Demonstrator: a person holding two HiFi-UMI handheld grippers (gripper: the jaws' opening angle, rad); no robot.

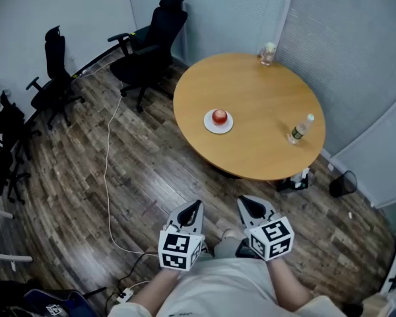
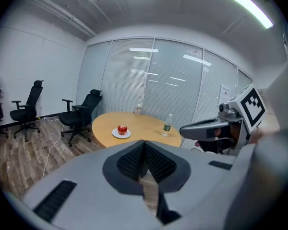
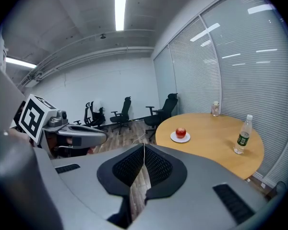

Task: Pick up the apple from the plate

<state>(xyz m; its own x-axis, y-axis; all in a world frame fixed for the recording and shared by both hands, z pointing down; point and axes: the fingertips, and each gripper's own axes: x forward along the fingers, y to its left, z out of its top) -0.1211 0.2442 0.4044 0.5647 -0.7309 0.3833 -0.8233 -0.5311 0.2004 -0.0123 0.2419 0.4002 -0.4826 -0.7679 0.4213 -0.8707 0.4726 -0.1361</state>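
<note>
A red apple (image 1: 219, 116) rests on a small white plate (image 1: 218, 125) on a round wooden table (image 1: 251, 78). The apple (image 2: 122, 129) also shows far ahead in the left gripper view, and the apple (image 3: 181, 132) likewise in the right gripper view. Both grippers are held close to the person's body, well short of the table. My left gripper (image 1: 197, 205) is shut with nothing between its jaws. My right gripper (image 1: 243, 203) is shut and empty too. The jaws of each meet in a thin line.
A plastic water bottle (image 1: 300, 129) stands near the table's right edge and a glass jar (image 1: 268, 53) at its far edge. Black office chairs (image 1: 148, 41) stand left of the table. A white cable (image 1: 108, 177) runs across the wooden floor. A bin (image 1: 343, 183) sits at right.
</note>
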